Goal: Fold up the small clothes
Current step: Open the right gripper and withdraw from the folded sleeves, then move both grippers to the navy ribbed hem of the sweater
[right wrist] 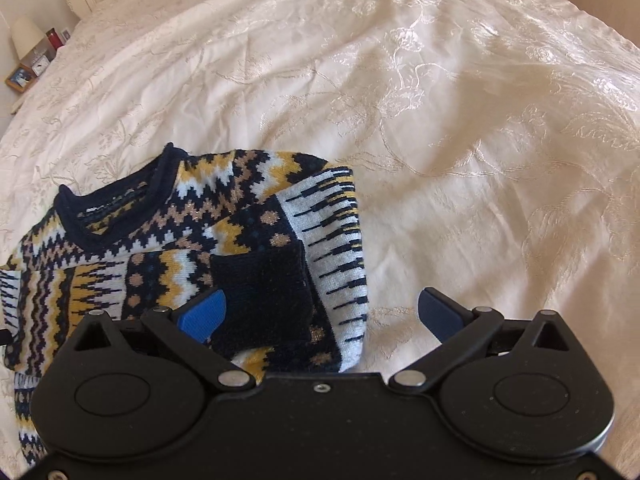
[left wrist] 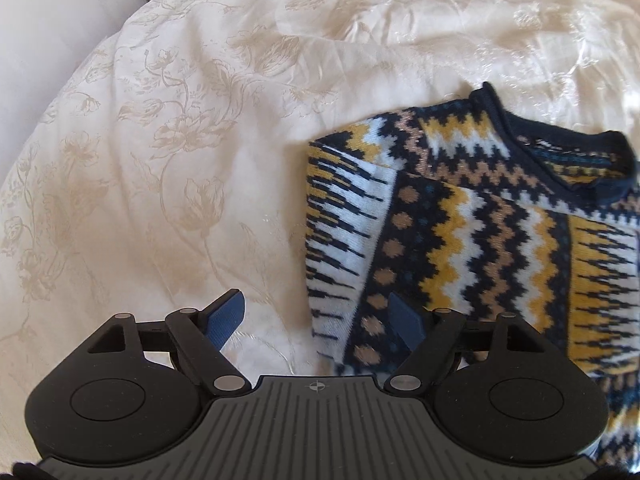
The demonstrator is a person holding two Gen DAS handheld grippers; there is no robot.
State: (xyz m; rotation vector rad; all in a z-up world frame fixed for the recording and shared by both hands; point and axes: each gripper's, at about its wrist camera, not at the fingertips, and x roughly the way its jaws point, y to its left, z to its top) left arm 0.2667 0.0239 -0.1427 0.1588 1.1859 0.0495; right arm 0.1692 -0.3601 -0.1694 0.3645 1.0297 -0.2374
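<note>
A small knitted sweater (left wrist: 472, 224) in navy, yellow, tan and white zigzags lies on the bed, both sleeves folded inward. In the left wrist view it fills the right side, navy collar (left wrist: 532, 136) at the top. My left gripper (left wrist: 316, 320) hovers open over the sweater's left folded edge, holding nothing. In the right wrist view the sweater (right wrist: 168, 248) lies at left, the folded sleeve's navy cuff (right wrist: 260, 292) lying on top. My right gripper (right wrist: 320, 312) is open above the sweater's right edge, one blue fingertip (right wrist: 204, 312) beside the cuff.
A cream bedspread (right wrist: 440, 120) with embroidered flowers covers the bed, wrinkled in places. A nightstand at far left holds a lamp (right wrist: 25, 36), a red candle (right wrist: 55, 37) and a framed picture (right wrist: 20, 77). The bed's edge (left wrist: 60, 80) curves along the left.
</note>
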